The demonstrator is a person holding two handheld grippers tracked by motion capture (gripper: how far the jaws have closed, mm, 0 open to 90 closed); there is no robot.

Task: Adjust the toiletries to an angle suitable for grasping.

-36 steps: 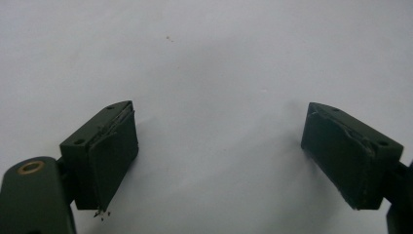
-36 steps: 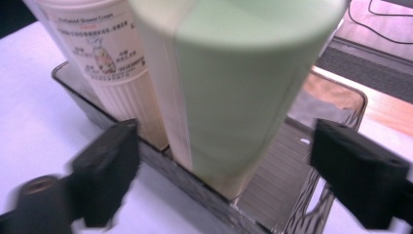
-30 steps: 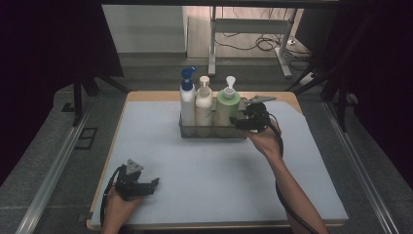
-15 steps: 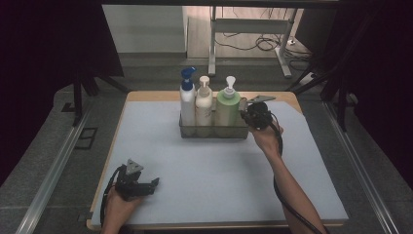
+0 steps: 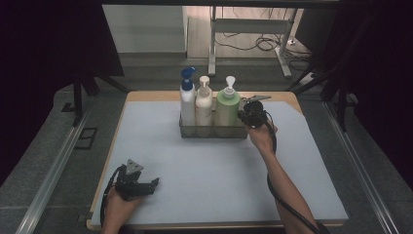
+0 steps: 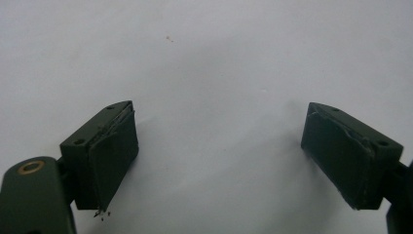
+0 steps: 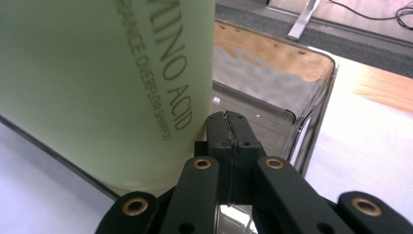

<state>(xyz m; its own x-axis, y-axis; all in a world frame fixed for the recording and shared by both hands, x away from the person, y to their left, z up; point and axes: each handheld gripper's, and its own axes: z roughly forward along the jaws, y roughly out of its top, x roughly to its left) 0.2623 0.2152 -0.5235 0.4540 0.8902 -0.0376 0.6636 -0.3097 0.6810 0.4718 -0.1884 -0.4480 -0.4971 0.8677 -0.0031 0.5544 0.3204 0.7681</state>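
Right tongs pressed together, tips flat against each other with just a thin seam between, as seen in the right gripper view. Poised at the right end of the clear tray, just beside the green bottle. Nothing plainly pinched; impossible to tell whether the thin tray wall is caught between the tips.

Green bottle upright in the tray, the rightmost of three, immediately left of the tong tips in the right gripper view and seemingly touching or almost touching them. An empty stretch of tray beyond the tips, toward the rounded far corner. Right hand behind the tongs, cable trailing back along the forearm.

In the tray alongside the green bottle: a cream bottle in the middle and a white bottle with a blue pump at the left, all three upright and shoulder to shoulder. Tray toward the far middle of the pale surface.

Left tongs spread wide, nothing between them, bare surface under them in the left gripper view. Held low by the left hand at the near left corner, well apart from tray and bottles.
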